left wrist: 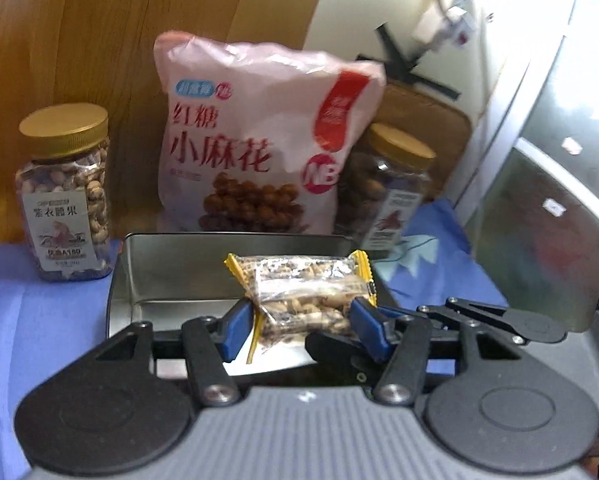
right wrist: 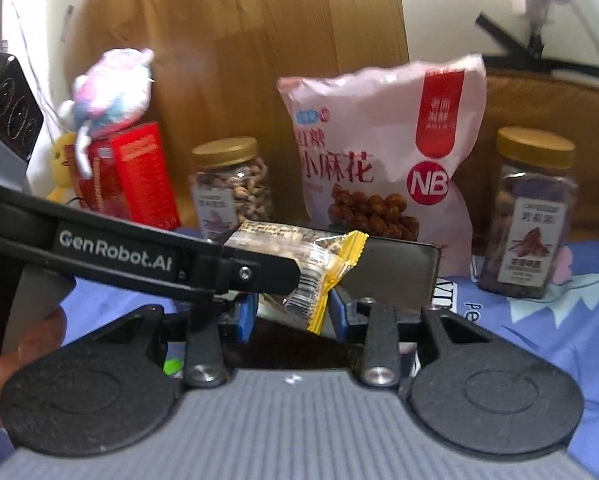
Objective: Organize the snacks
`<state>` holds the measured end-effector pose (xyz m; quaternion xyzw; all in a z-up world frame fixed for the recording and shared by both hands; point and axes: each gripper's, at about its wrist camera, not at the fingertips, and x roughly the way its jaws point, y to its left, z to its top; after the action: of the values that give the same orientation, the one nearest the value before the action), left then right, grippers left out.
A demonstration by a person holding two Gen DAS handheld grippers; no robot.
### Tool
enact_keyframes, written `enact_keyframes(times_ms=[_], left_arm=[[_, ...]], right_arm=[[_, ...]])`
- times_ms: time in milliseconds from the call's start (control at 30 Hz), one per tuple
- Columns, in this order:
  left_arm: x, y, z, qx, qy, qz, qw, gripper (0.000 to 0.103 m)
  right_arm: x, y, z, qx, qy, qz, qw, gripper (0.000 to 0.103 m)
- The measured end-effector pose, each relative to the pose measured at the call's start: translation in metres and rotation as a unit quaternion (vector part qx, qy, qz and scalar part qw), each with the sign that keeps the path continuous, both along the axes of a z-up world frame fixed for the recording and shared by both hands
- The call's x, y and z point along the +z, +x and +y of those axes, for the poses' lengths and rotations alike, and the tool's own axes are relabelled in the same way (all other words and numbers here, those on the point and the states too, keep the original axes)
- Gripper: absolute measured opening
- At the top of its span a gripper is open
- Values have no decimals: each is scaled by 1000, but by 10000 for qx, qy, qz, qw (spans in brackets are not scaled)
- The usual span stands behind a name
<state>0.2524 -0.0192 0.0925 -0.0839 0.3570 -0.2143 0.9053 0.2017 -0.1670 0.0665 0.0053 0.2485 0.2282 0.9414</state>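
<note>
Over an open metal tin (left wrist: 139, 264) my left gripper (left wrist: 299, 320) is shut on a clear nut snack packet (left wrist: 299, 312) with yellow ends. A second packet of the same kind (left wrist: 295, 274) lies across the top of it. In the right wrist view my right gripper (right wrist: 293, 312) is shut on the yellow, barcoded end of a packet (right wrist: 319, 300). The left gripper's black finger (right wrist: 259, 276) crosses in front from the left. The right gripper's black linkage (left wrist: 499, 316) comes in from the right in the left wrist view. The tin's dark wall (right wrist: 399, 264) stands just behind the packets.
Behind the tin stand a cashew jar (left wrist: 65, 192), a pink snack bag (left wrist: 259, 140) and a dark nut jar (left wrist: 387, 188), all on a blue cloth (left wrist: 39, 320). A red box (right wrist: 135, 176) with a plush toy (right wrist: 107, 88) sits far left. A hand (right wrist: 3, 360) grips the left handle.
</note>
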Motion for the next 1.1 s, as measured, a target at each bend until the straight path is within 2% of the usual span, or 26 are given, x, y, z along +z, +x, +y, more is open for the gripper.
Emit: enact_keyframes(times_ms=[133,167,200,233,367,500,567,633,733,833,900,933,1100], left_arm=[[-14,14,1,63,197,163,9997,60],[-14,15,3,73,194,167,9996,62],[-13,14,5,91,187,189,9996,70],[-11,12,9,103,165,172,9997,72],[6,-22,40,91,-16,-176,9998,72],[-1,-60,78,386,-60,-364,9986,76],[-19,-62,89,606,-62,-67,9981,78],[-40,-57,94,687,-241,391,9966,78],[-55,-57,88,826,-89,386,9958,78],[-71,-56,81,795,-324,681,9940,77],[-78,-60,73,707,-331,802,9937,70],[-77,-66,67,673,-215,704,9950,67],[-78,-92,41,484,225,517,9972,67]], right_arm=[[-11,20,7,-90,-111,315,9994,44],[-13,20,8,-121,-133,317,9993,47],[-14,20,8,-158,-121,301,9994,50],[-12,18,7,-190,-83,288,9994,55],[-1,-2,-6,-293,36,76,9995,56],[1,-46,-42,-257,646,-63,9976,56],[-11,-54,-58,-512,738,16,9960,56],[-30,-46,-75,-878,1025,498,9896,55],[-56,-37,-90,-1199,1579,1149,9734,55],[-70,-32,-82,-1193,1730,1441,9670,57],[-73,-34,-72,-1137,1657,1416,9693,57],[-73,-36,-65,-1090,1591,1399,9712,56],[-70,-63,-36,-656,1334,1325,9800,55]])
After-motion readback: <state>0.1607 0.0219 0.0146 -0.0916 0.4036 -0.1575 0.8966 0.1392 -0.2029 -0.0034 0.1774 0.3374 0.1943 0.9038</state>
